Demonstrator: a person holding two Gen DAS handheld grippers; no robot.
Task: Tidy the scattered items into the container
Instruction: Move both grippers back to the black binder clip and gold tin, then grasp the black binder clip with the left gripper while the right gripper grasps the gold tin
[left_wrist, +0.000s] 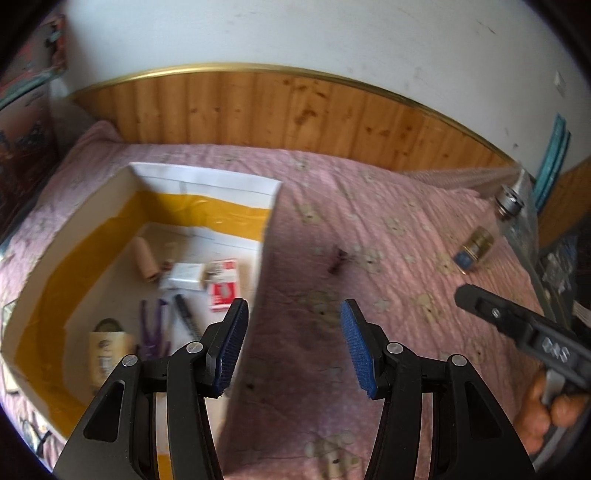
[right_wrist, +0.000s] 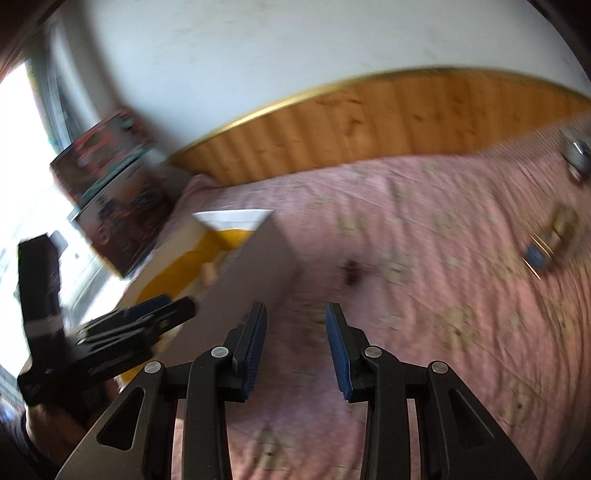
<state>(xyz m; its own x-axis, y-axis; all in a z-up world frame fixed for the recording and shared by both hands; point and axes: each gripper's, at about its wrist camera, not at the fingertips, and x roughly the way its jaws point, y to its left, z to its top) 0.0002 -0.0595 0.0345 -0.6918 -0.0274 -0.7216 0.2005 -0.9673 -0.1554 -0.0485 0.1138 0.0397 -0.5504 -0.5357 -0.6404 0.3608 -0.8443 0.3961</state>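
Mostly done, a few items left. The white cardboard box with yellow tape lining (left_wrist: 110, 221) sits on the bed with a pink patterned quilt (left_wrist: 388, 229), toward its left side. Already inside: a beige roll (left_wrist: 147, 263), a white and red packet (left_wrist: 223, 290), a small white carton (left_wrist: 186, 277), a black pen (left_wrist: 184, 314), a purple clip-like thing (left_wrist: 153, 325), and a tan labelled tube or pouch (left_wrist: 105, 347).

Still out on the quilt: a small dark clip-like object (left_wrist: 338, 260) just right of the box wall, a short gold jar with a blue label (left_wrist: 474, 249) well to the right, and a silver metal cylinder (left_wrist: 509, 201) beyond it near the bed's edge. Blur makes exact identities uncertain.

Left gripper (left_wrist: 293, 343): jaws apart, nothing between them, hovering over the box's near right wall. Right gripper (right_wrist: 295, 347): jaws apart but narrower, empty, pointing down at the quilt near the dark object.

Judgement: three items remain; the dark one is nearest and likely next, probably for the right gripper.
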